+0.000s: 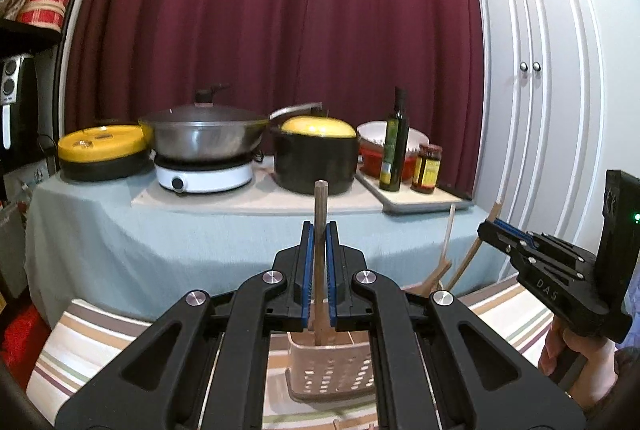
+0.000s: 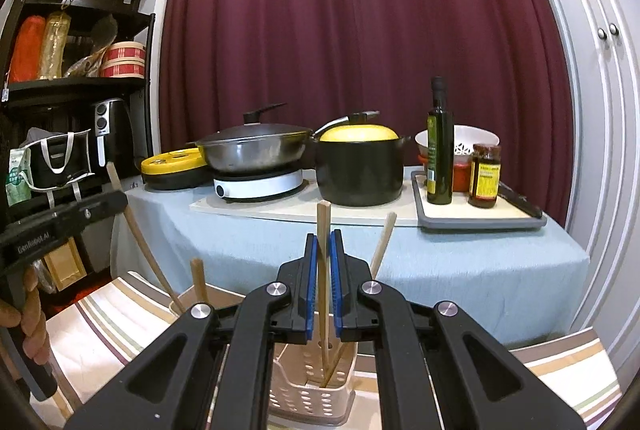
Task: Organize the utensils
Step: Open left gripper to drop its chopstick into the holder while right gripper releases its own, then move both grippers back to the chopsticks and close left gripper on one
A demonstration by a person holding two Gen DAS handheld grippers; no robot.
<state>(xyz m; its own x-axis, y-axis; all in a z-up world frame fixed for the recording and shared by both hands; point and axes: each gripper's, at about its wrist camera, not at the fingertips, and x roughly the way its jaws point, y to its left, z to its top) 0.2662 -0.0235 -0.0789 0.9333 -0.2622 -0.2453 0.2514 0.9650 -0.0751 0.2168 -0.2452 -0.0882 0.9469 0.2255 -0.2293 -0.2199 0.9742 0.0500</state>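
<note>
Mid-task, judged: left gripper [image 1: 320, 234] clamped on a wooden utensil [image 1: 321, 198] over perforated caddy [image 1: 332, 374]; right gripper [image 2: 324, 242] pinches chopstick [image 2: 323, 226], others already binned at 6 o'clock.

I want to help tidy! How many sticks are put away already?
Done: one wooden stick leans in the perforated basket.
In hand: left gripper and right gripper each clamp a wooden utensil above a basket.
Left: lowering and letting go.
</note>
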